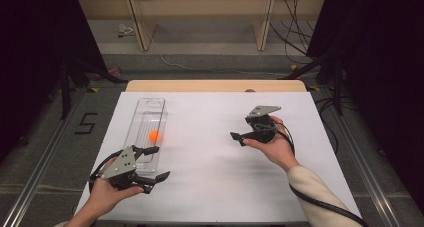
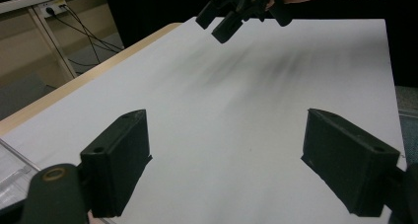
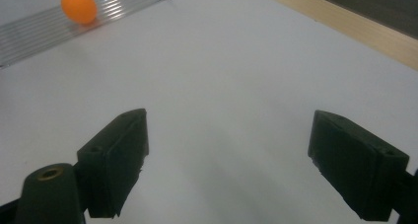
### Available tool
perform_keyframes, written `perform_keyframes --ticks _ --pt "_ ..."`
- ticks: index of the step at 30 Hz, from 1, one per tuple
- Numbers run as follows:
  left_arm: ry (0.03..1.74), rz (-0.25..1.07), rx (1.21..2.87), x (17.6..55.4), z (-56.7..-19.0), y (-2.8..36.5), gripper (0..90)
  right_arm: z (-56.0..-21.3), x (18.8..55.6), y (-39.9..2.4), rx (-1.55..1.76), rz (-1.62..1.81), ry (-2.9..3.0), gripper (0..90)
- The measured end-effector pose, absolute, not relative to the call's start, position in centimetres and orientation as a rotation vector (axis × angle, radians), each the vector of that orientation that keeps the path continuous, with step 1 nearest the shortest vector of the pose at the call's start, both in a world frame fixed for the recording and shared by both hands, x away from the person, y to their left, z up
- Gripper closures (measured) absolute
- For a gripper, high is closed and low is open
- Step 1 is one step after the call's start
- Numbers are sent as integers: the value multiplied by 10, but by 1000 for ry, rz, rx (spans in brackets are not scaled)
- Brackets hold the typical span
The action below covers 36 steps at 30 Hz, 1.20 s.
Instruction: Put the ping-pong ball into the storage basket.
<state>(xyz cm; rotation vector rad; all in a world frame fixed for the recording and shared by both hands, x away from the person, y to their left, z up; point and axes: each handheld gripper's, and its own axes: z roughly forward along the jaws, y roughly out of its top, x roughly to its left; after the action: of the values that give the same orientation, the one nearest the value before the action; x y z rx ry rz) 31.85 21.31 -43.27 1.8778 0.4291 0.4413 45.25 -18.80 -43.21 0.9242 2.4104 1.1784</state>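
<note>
Both black jaws of my left gripper (image 1: 154, 163) stand wide apart with nothing between them, hovering low over white paper (image 2: 236, 135). Right gripper (image 1: 239, 136): jaws likewise spread and empty, held above the sheet and pointed across toward my left side.

Orange ball (image 1: 155, 135) sits inside the clear tray (image 1: 150, 107), roughly at mid-length on its ribbed floor. From my left gripper it lies just ahead and slightly to the outside; that gripper's far jaw appears to hang over the tray's near end, though I cannot tell whether it touches. From my right gripper the ball (image 3: 79, 6) lies well ahead and off to the left, with bare paper between.

Progress, as I judge it: nothing is grasped yet. Neither gripper touches the ball. Work in hand looks like picking the ball out of the tray; the approach, the closing and the lift all remain.

Surface: white sheet covering a pale wooden table (image 1: 215, 85), wood edge showing at the far side. Room: grey floor beyond, a wooden frame (image 1: 140, 22) at the back, loose cables (image 1: 295, 37) to the right, dark drapes on both sides.
</note>
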Motion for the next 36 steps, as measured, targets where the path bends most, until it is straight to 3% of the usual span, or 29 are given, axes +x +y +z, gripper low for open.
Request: perform_keyframes --ticks 36 --pt "439 445 1878 319 -433 213 177 -441 395 -260 1027 1151 2357 165"
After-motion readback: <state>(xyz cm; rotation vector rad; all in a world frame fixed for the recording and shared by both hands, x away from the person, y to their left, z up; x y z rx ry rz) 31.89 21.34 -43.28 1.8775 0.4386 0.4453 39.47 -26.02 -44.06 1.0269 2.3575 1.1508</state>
